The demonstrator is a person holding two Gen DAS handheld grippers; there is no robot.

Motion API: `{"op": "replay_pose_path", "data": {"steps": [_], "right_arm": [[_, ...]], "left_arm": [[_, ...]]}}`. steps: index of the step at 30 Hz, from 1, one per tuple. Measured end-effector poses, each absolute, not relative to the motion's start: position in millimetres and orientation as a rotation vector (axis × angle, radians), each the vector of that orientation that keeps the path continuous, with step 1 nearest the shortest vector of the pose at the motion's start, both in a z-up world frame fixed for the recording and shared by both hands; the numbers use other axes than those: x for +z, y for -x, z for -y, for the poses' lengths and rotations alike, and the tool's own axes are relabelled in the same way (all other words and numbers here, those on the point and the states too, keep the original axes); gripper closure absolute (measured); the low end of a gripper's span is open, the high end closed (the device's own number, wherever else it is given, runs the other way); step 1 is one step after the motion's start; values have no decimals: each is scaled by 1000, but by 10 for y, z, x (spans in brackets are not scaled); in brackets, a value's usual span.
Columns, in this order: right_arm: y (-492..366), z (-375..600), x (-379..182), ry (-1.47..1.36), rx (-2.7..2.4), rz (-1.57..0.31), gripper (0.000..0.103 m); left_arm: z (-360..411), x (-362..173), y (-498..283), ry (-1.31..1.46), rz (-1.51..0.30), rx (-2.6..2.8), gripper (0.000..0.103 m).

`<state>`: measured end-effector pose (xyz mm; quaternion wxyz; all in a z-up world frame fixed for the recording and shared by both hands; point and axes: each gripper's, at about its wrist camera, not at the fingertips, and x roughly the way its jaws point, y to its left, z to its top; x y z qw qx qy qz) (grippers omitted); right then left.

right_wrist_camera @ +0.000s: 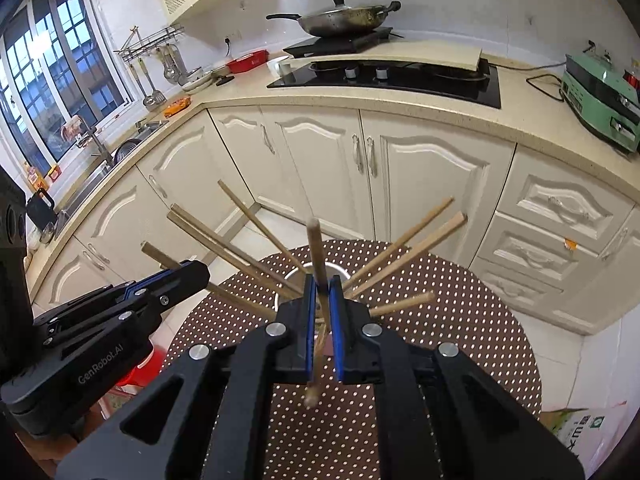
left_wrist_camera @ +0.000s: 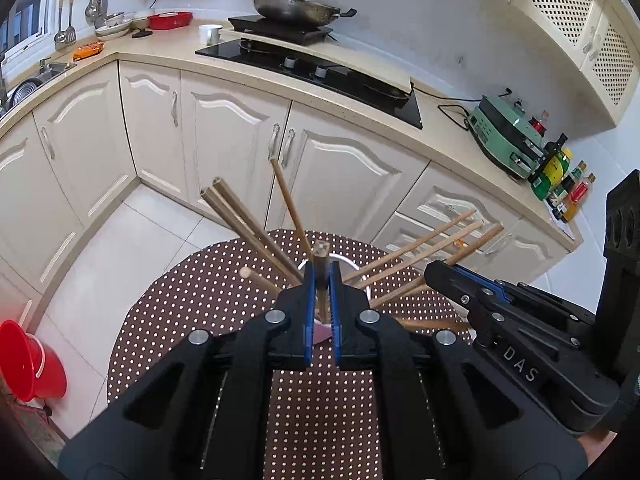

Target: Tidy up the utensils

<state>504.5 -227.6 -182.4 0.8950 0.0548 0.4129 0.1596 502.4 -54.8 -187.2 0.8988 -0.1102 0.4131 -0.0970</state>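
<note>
Both our claws were closed on chopsticks above the metal cup (right_wrist_camera: 316, 270) standing mid-worktop (right_wrist_camera: 460, 320). The left claw (left_wrist_camera: 321, 280) pinched a chopstick (left_wrist_camera: 321, 254) pointing along its fingers. The right claw (right_wrist_camera: 321, 292) gripped its chopstick (right_wrist_camera: 316, 256) near-upright, directly over the cup's mouth, so we judged a straight drop next.

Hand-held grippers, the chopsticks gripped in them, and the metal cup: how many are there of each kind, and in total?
Hand-held grippers: 2, the left hand-held gripper and the right hand-held gripper
Gripped chopsticks: 2, the left chopstick and the right chopstick
Metal cup: 1
Total: 5
</note>
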Motion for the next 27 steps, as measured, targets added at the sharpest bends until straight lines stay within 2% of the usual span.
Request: {"op": "replay_pose_path", "data": {"steps": [1,2,6,16,21,27], "right_arm": [[-5028,2282,-1828,-119,329,-857,96],[-5001,2284,-1825,-123,325,-856,96],[-4875,2291,-1762,-130,306,-841,95],[-4382,2243,-1409,-137,260,-740,94],[-3973,2217,-1152,-132,233,-662,91],[-3494,2165,-907,-95,202,-553,89]], "left_arm": [[547,-1872,-5008,225,-859,-198,93],[539,-1866,-4981,218,-862,-193,87],[441,-1814,-4858,217,-844,-155,54],[254,-1519,-4397,157,-782,-155,49],[183,-1272,-4069,120,-726,-166,38],[150,-1017,-3641,79,-659,-181,34]]}}
